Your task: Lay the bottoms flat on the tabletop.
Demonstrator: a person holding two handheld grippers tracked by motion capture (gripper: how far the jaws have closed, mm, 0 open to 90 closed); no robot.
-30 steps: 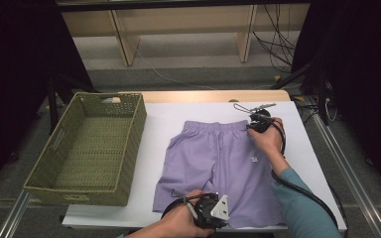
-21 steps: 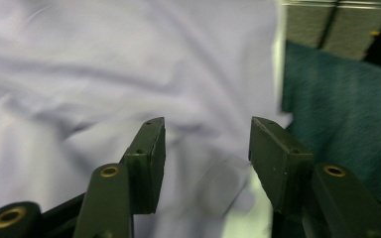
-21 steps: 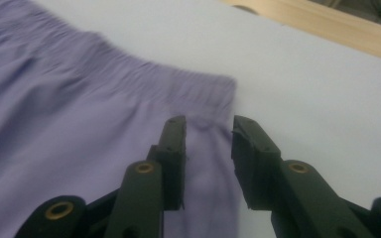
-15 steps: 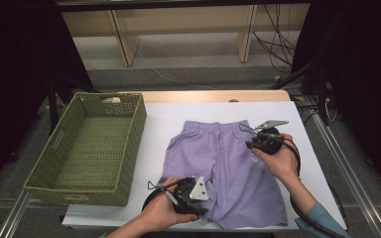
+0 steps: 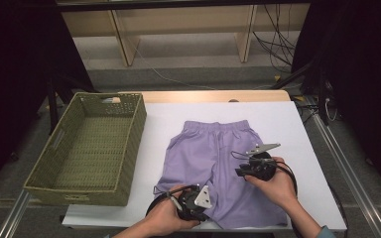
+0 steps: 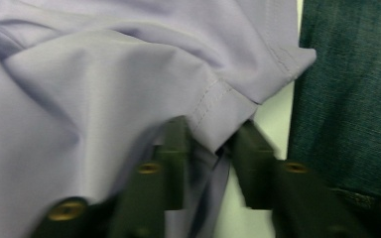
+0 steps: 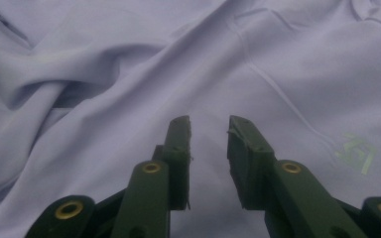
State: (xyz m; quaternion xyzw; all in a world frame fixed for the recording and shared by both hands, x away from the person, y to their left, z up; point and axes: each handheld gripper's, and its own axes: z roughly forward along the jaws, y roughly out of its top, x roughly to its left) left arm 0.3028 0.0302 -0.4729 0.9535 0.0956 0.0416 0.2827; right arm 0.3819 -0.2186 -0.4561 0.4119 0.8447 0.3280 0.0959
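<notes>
Lilac shorts (image 5: 213, 153) lie flat on the white table (image 5: 287, 124), waistband away from me. At their near left hem my left gripper (image 5: 171, 194) is held low. In the left gripper view a folded hem corner (image 6: 213, 116) sits between its jaws (image 6: 211, 134), which have just been closing; a gap still shows and no firm pinch on the cloth is seen. My right gripper (image 5: 238, 166) hovers over the right leg. Its jaws (image 7: 208, 124) have just narrowed a little and stand apart with only smooth cloth (image 7: 129, 74) beyond them.
A green woven basket (image 5: 134, 144) stands on the table's left side, close beside the shorts. A pale logo (image 7: 354, 151) marks the cloth near the right gripper. Dark denim (image 6: 347, 99) shows past the table edge by the hem corner.
The right gripper has come from the far right of the waistband toward me, over the right leg. The left gripper has shifted slightly left along the near hem.
</notes>
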